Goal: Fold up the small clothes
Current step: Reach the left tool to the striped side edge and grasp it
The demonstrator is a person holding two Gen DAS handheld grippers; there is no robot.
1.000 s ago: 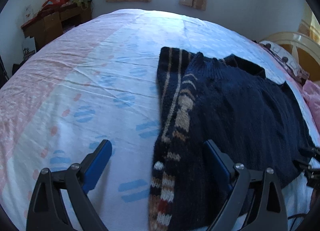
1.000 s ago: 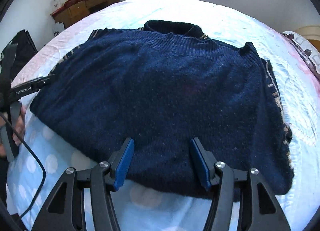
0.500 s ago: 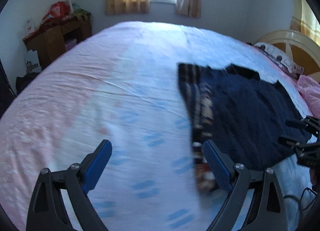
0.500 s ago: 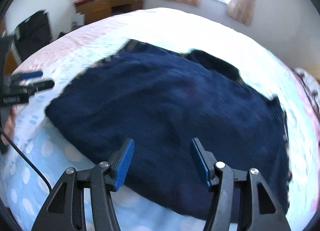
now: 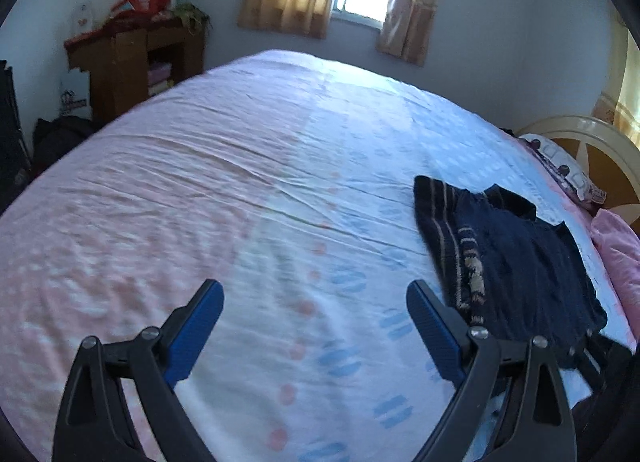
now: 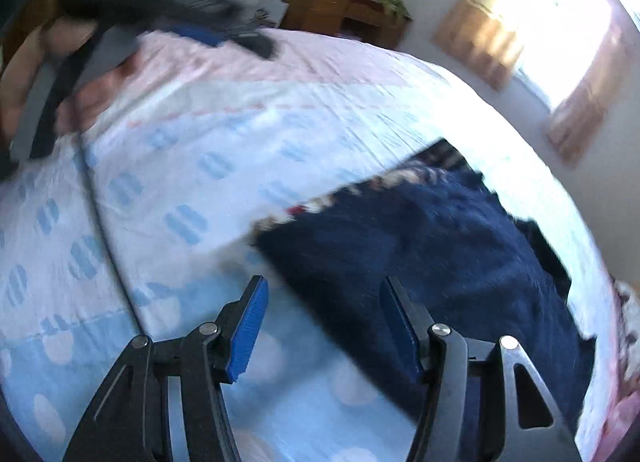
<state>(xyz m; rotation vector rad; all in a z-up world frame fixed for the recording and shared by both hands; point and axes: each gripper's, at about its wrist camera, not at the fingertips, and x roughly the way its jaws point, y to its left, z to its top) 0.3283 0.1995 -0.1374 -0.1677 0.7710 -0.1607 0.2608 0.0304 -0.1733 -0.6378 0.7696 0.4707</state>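
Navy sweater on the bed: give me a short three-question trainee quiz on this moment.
1. True or false: the left tool holds the navy sweater.
2. What lies under the sweater? A) a wooden floor B) a patterned bedsheet C) a table
3. Fill in: the right tool hangs with its jaws ____ above the sweater's near edge.

Key: 1 false, it is empty over bare sheet. 2 B. 3 open.

Two handheld grippers, black frames and blue pads

Left gripper [image 5: 314, 326] and right gripper [image 6: 324, 322] share angular black arms with triangular cut-outs, silver round screws at the pivots, and ribbed blue fingers [image 6: 249, 328]; a bare hand [image 6: 24, 73] grips the left one's grey handle
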